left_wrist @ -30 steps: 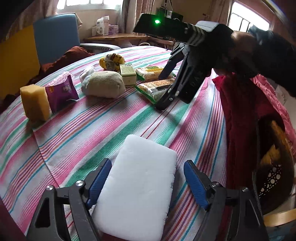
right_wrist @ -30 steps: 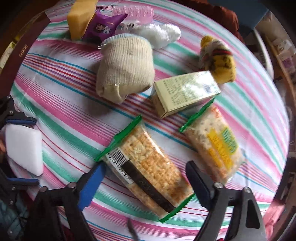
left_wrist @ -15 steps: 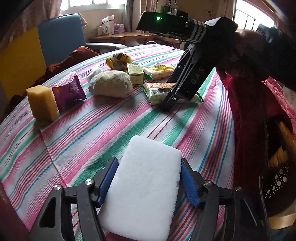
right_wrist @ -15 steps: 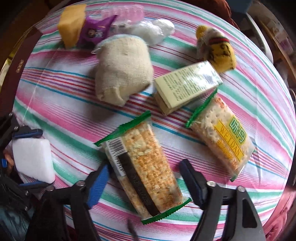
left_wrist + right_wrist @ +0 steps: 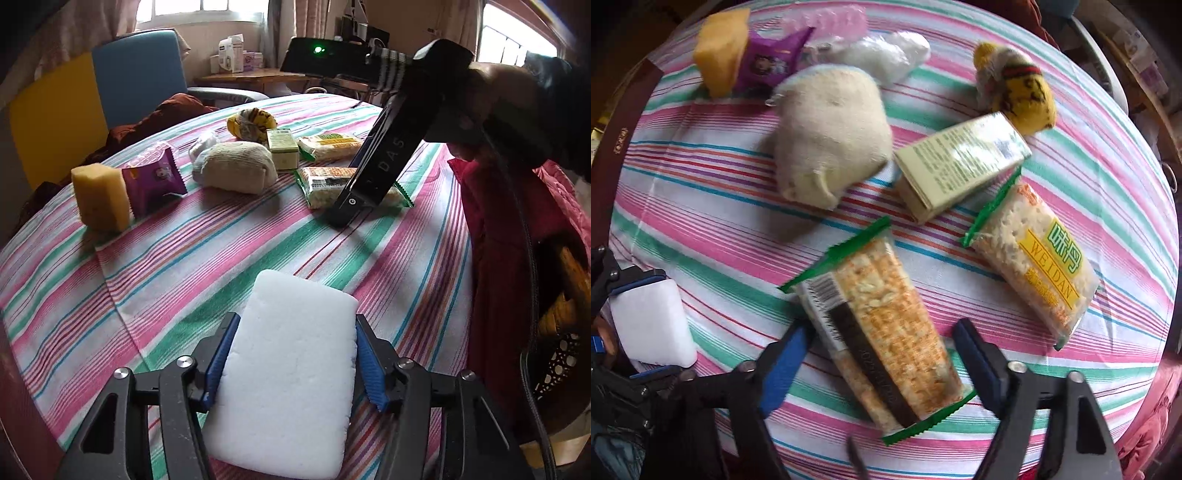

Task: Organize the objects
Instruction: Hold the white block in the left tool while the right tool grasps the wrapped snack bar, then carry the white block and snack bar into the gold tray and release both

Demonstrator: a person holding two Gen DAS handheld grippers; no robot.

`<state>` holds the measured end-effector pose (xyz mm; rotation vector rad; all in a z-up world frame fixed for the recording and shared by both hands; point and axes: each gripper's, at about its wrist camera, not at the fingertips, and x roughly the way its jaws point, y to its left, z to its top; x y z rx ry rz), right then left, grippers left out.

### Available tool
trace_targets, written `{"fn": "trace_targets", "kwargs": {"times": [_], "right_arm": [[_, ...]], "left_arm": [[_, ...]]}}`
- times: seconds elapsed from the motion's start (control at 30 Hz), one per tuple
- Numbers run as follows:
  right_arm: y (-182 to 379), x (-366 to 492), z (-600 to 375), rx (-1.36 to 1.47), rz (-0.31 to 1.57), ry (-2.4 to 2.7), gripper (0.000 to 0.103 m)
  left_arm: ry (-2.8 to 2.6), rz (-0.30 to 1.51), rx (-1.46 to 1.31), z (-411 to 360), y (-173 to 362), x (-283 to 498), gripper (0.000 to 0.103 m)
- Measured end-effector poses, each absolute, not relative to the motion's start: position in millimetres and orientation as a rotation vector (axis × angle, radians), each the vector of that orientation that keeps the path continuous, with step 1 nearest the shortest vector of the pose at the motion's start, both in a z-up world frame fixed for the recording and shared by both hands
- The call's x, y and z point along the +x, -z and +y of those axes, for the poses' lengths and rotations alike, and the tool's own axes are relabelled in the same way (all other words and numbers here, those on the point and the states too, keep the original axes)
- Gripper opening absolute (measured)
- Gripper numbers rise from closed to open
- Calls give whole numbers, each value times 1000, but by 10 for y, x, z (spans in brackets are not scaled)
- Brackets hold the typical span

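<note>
My left gripper [image 5: 293,354] is shut on a white sponge block [image 5: 291,373], its blue pads pressed against both long sides, low over the striped tablecloth [image 5: 184,266]. The sponge also shows in the right wrist view [image 5: 652,328]. My right gripper [image 5: 882,354] is open, its fingers straddling a green-edged cracker packet [image 5: 882,332] that lies flat on the cloth. In the left wrist view the right gripper [image 5: 351,206] points down at that packet [image 5: 332,182].
Farther back lie a second cracker packet [image 5: 1038,273], a pale green box [image 5: 960,166], a beige knitted bundle [image 5: 827,136], a yellow knitted toy [image 5: 1015,92], a purple snack packet [image 5: 768,62], a yellow sponge [image 5: 718,59] and a white wrapped item [image 5: 886,55]. A red cloth [image 5: 509,236] hangs at the right edge.
My left gripper closed onto the white sponge. My right gripper moved down and forward until its open fingers straddle the near cracker packet.
</note>
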<state>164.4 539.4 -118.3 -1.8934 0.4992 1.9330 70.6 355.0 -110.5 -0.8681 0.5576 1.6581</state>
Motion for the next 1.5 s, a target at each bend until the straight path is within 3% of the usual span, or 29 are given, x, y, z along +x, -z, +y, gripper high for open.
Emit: {"fn": "trace_targets", "kwargs": {"times": [0.1, 0.2, 0.63, 0.77, 0.97, 1.3, 1.43, 1.5], "right_arm": [[1119, 1672, 5315, -1869, 476, -1960, 53], [1084, 1700, 5250, -1861, 454, -1948, 48], [479, 1877, 4815, -1582, 503, -2128, 48], [264, 1099, 4384, -1479, 556, -2246, 48], [177, 637, 3983, -1395, 591, -2429, 48], [129, -205, 3207, -1471, 660, -2680, 48], [198, -497, 2976, -1472, 767, -2696, 51], [228, -588, 2874, -1457, 787, -2697, 56]], "left_arm": [[-1674, 555, -874, 3509, 1094, 714, 59], [-1684, 549, -880, 3475, 1081, 720, 58], [-1779, 394, -840, 3008, 604, 598, 58], [-1866, 307, -841, 2716, 421, 413, 59], [-2044, 196, -859, 2177, 247, 58, 59], [-2342, 37, -1038, 1150, 391, -685, 60], [-2404, -15, -1110, 838, 419, -955, 65], [-2411, -74, -1108, 696, 398, -1018, 72]]}}
